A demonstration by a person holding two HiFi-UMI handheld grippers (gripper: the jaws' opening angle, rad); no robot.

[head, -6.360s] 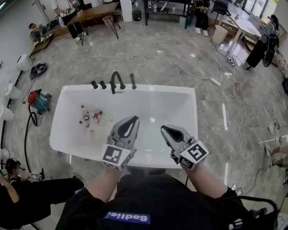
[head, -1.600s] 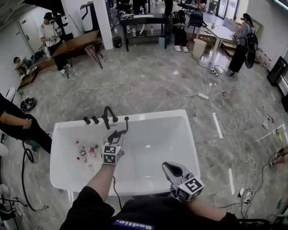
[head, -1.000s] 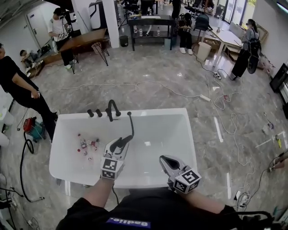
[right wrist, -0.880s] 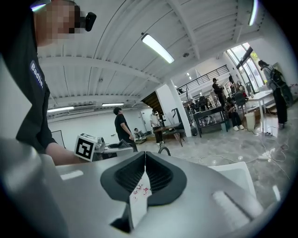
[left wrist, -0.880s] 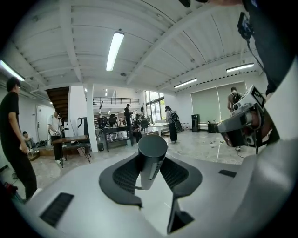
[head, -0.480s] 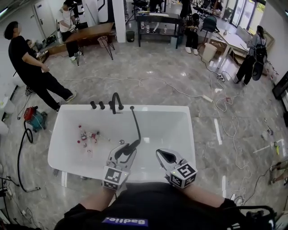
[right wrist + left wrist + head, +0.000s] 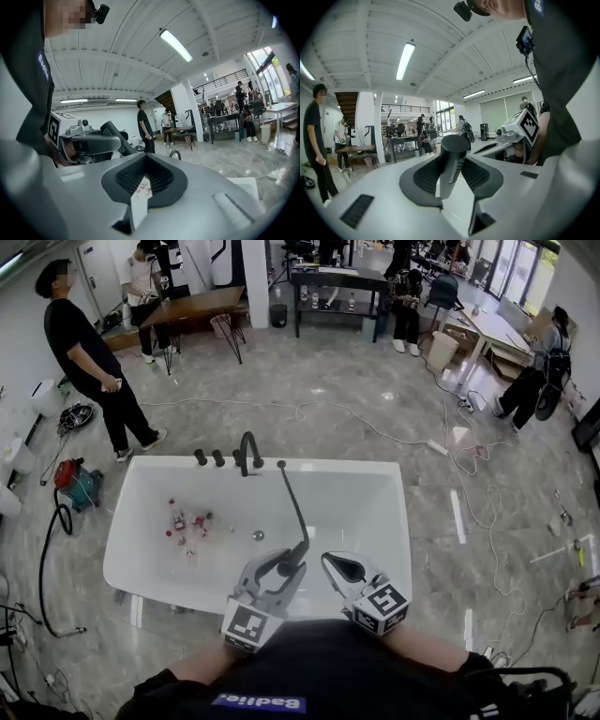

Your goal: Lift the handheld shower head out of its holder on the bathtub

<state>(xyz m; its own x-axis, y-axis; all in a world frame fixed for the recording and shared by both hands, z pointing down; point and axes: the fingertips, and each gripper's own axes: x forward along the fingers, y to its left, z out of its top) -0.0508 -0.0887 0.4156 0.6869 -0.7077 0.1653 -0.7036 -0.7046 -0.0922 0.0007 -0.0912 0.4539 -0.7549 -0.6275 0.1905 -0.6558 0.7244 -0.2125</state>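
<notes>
Shower head (image 7: 298, 554): out of its holder (image 7: 281, 465), held above the near side of the bathtub (image 7: 375, 474), its dark handle nearly upright.
Hose (image 7: 292, 501): runs taut from the holder on the far rim to the head.
Left gripper (image 7: 289, 564): fingers (image 7: 480, 176) partly open, clamped on the handle from both sides.
Right gripper (image 7: 328, 561): just right of the left one, fingers closed tip to tip, holding nothing.
Faucet (image 7: 248, 451): dark, on the far rim, left of the holder.
Small bottles (image 7: 186, 521): on the tub floor, left part.
Standing person (image 7: 89, 357): on the floor beyond the tub.
</notes>
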